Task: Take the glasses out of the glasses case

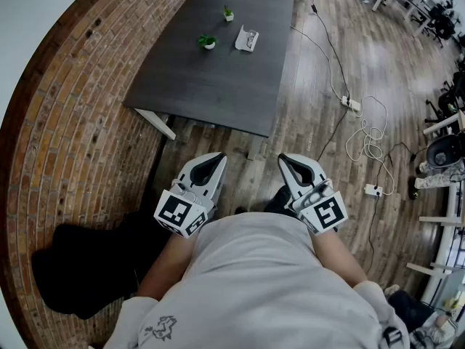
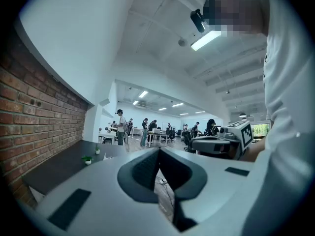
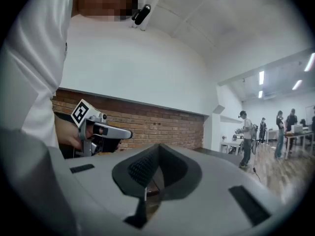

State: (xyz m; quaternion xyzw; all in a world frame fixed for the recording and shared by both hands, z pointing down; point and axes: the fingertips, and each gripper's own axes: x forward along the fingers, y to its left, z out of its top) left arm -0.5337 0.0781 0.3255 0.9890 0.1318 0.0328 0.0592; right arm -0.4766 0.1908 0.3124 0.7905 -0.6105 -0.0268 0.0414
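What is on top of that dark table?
On the dark table stand a small potted plant and a second plant, with a white case beside. Its contents are too small to tell.

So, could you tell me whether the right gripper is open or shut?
Shut: on the right gripper the jaws touch at the tips, nothing between them.

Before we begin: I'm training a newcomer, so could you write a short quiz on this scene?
1. How many plants stand near the case on the table?
2. The left gripper and right gripper are: A open; B shut, empty; C shut on the case.
3. True or false: the grippers are touching the table.
Key: 1 two; 2 B; 3 false.
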